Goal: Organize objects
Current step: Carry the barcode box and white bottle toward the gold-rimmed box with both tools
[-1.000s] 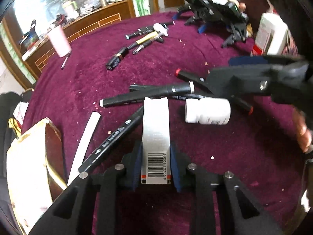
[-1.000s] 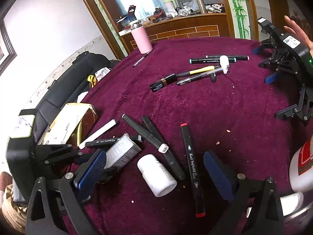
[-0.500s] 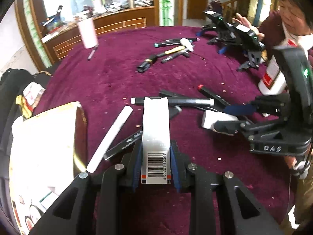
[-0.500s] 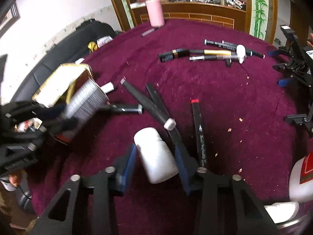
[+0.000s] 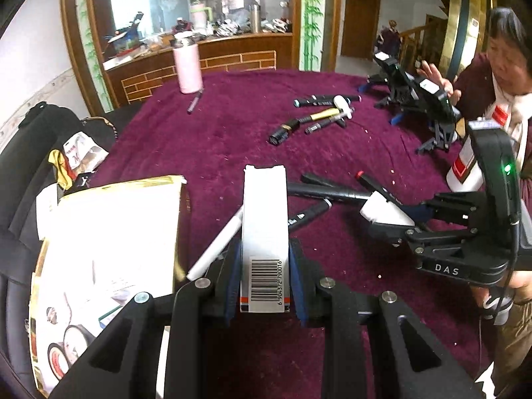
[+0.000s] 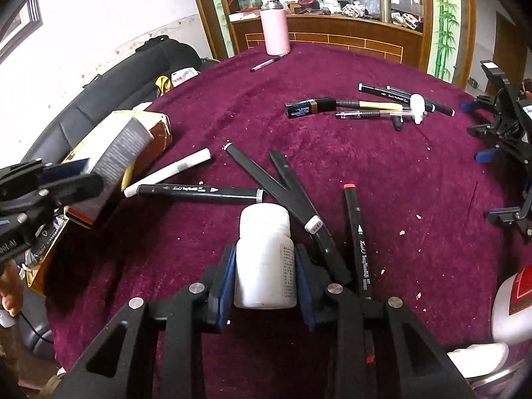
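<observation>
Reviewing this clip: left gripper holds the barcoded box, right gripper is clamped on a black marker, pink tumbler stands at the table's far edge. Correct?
Not quite. The right gripper is clamped on the white pill bottle, not a marker; the right wrist view shows it. The left gripper does hold the barcoded box, and the pink tumbler stands at the far edge.

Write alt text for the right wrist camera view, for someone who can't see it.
The right hand-held gripper is shut on a white plastic bottle over a maroon tablecloth strewn with black markers. At the left edge, the left hand-held gripper holds a small grey-and-white carton beside an open gold box; a pink tumbler stands at the far edge.
</observation>
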A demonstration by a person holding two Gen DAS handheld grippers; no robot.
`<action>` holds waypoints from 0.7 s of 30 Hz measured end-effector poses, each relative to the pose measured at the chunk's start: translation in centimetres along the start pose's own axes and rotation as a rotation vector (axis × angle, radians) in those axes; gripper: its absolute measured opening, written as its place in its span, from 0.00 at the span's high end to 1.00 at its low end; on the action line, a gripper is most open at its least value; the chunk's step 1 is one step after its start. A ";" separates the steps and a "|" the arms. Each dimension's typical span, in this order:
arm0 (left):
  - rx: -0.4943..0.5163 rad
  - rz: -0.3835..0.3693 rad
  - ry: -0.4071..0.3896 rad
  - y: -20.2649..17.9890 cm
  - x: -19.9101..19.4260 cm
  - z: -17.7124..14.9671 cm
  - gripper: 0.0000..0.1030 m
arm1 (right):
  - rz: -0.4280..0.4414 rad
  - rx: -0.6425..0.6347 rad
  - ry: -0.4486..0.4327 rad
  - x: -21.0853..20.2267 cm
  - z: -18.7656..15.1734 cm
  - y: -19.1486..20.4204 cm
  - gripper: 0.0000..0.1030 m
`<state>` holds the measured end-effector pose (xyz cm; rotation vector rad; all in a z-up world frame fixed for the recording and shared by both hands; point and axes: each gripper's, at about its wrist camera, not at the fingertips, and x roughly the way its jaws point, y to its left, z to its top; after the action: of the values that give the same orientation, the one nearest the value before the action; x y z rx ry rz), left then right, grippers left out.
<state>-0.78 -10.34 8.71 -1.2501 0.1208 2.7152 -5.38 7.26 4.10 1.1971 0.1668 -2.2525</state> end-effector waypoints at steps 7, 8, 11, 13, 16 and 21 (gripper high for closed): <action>-0.048 0.025 -0.021 2.1 -1.5 -0.5 0.74 | -0.001 0.002 -0.009 -0.3 0.3 0.8 0.65; -0.057 0.028 -0.022 2.4 -1.6 -0.6 0.74 | -0.002 0.001 -0.012 -0.4 0.3 0.9 0.65; -0.070 0.039 -0.026 3.1 -2.0 -0.9 0.74 | 0.001 -0.004 -0.019 -0.6 0.5 1.2 0.65; -0.079 0.047 -0.028 3.5 -2.3 -1.0 0.74 | 0.006 -0.006 -0.024 -0.7 0.6 1.5 0.65; -0.088 0.058 -0.033 4.1 -2.8 -1.3 0.74 | 0.013 -0.011 -0.030 -0.8 0.8 2.0 0.65; -0.105 0.084 -0.041 5.0 -3.5 -1.6 0.74 | 0.026 -0.026 -0.044 -1.1 1.2 3.1 0.65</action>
<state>1.79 -15.83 10.38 -1.2420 0.0269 2.8514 -4.08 4.73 6.19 1.1287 0.1623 -2.2454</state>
